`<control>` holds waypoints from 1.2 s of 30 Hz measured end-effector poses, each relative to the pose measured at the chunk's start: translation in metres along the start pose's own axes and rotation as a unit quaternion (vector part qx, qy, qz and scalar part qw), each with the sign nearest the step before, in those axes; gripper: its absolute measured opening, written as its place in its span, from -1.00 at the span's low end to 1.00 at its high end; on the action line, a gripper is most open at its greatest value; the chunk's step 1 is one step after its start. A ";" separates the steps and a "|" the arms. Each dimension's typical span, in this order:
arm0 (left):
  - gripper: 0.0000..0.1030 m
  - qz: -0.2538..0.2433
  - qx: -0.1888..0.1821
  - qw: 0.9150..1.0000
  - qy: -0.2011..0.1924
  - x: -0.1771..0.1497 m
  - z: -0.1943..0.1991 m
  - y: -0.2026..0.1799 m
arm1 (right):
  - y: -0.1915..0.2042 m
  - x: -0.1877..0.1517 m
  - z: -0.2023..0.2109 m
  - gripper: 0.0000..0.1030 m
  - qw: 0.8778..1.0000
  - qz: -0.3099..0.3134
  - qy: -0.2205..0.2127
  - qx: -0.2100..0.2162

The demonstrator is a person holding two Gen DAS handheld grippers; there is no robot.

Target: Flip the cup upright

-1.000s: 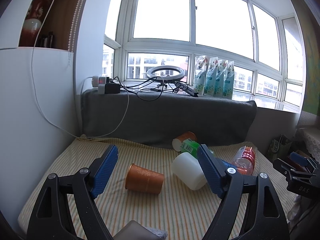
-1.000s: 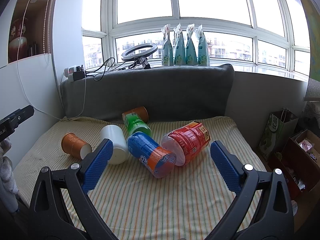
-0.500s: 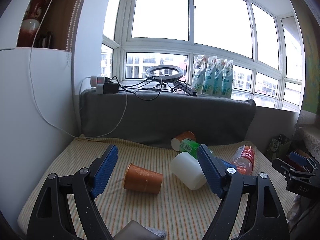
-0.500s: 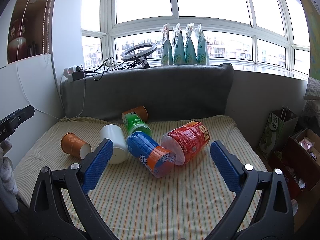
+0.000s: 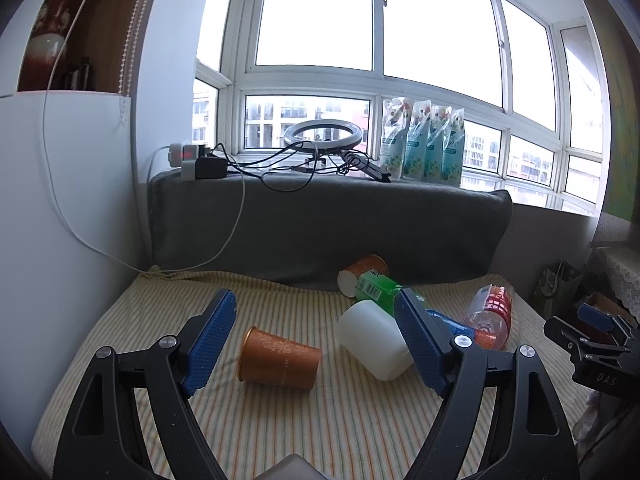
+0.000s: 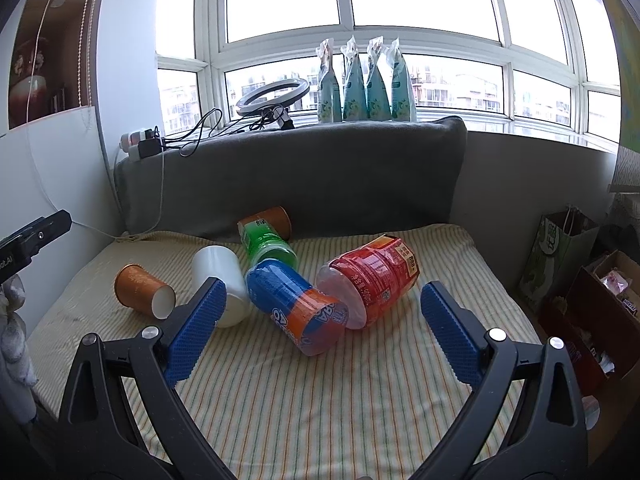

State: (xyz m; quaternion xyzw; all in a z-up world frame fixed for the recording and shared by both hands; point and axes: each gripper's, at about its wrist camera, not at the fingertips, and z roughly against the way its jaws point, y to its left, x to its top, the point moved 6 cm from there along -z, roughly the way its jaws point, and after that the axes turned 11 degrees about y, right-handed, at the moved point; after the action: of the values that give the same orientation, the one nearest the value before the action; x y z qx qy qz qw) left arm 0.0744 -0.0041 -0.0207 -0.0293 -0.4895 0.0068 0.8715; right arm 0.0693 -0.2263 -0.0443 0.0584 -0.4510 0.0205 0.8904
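Observation:
Several cups lie on their sides on the striped cloth (image 5: 280,420). An orange paper cup (image 5: 278,360) lies between the fingers of my left gripper (image 5: 316,344), which is open, empty and short of it. It also shows in the right wrist view (image 6: 142,290), mouth facing right. A white cup (image 5: 372,344) (image 6: 220,276) lies to its right. My right gripper (image 6: 320,332) is open and empty, near a blue-orange cup (image 6: 296,306) and a red cup (image 6: 370,278).
A green cup (image 6: 268,242) and another orange cup (image 6: 272,218) lie at the back by the grey cushion (image 6: 304,176). A white wall (image 5: 60,220) with a cable bounds the left. A paper bag (image 6: 560,248) and boxes stand off the right edge.
The left gripper has drifted slightly up and left, so the orange cup sits a little lower-right between its fingers. The right view is almost unchanged.

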 end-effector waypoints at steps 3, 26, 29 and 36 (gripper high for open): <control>0.58 -0.005 -0.001 1.000 0.003 0.000 -0.005 -0.002 | -0.001 0.000 -0.003 0.94 1.000 -0.001 0.002 -0.001; 0.57 -0.074 -0.039 0.992 0.089 0.033 -0.096 -0.018 | -0.034 0.008 -0.049 0.93 0.998 -0.023 0.041 -0.041; 0.57 -0.100 -0.059 0.987 0.113 0.042 -0.116 -0.026 | -0.039 0.010 -0.052 0.93 0.998 -0.025 0.041 -0.041; 0.57 -0.127 -0.114 0.965 0.200 0.060 -0.173 -0.042 | -0.051 0.011 -0.056 0.93 0.998 -0.033 0.042 -0.040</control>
State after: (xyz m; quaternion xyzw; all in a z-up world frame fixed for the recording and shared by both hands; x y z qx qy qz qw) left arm 0.2527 -0.0517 -0.0568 -0.0670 -0.3029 -0.1657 0.9361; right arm 0.1254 -0.2698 -0.0729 0.0363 -0.4118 -0.0248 0.9102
